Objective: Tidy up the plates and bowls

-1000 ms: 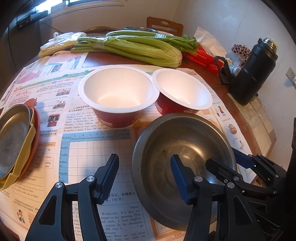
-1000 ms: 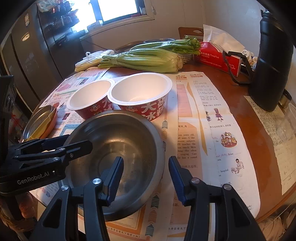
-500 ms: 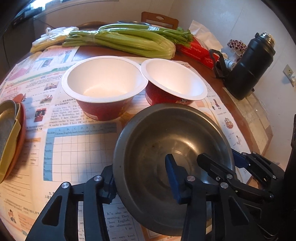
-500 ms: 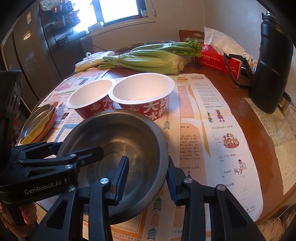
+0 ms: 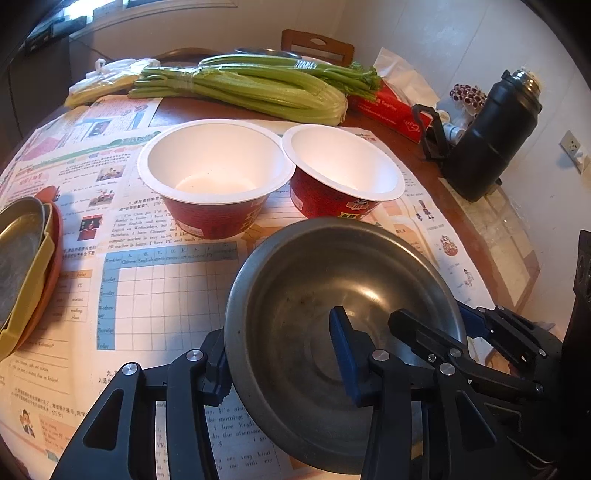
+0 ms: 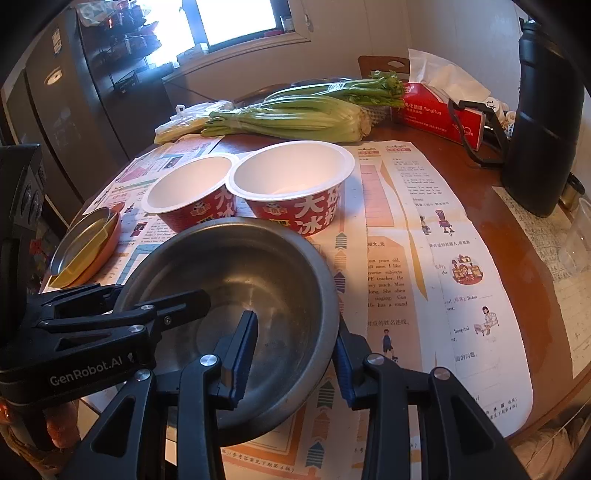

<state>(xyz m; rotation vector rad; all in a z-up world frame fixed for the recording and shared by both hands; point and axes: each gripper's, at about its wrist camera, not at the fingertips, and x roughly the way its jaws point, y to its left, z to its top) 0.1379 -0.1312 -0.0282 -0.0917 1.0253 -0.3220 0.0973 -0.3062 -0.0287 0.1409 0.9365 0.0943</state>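
Steel bowl point(image 5: 332, 295) sits mouth-up on the newspaper-covered worktop point(image 6: 461, 295), near two red paper bowls point(image 5: 214, 177). Left tool point(image 5: 280, 354) is clamped on its left rim, right tool point(image 6: 295, 354) on its right rim, one finger inside and one outside each. Stacked plates point(image 5: 22, 266) lie at the left edge. Only the right wrist view shows a window point(image 6: 236, 18).

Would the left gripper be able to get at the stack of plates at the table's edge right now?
Probably not as things stand: the left gripper is shut on the rim of the metal bowl, as is the right gripper. The stack of plates lies unobstructed on the newspaper, but the bowl must be released first.
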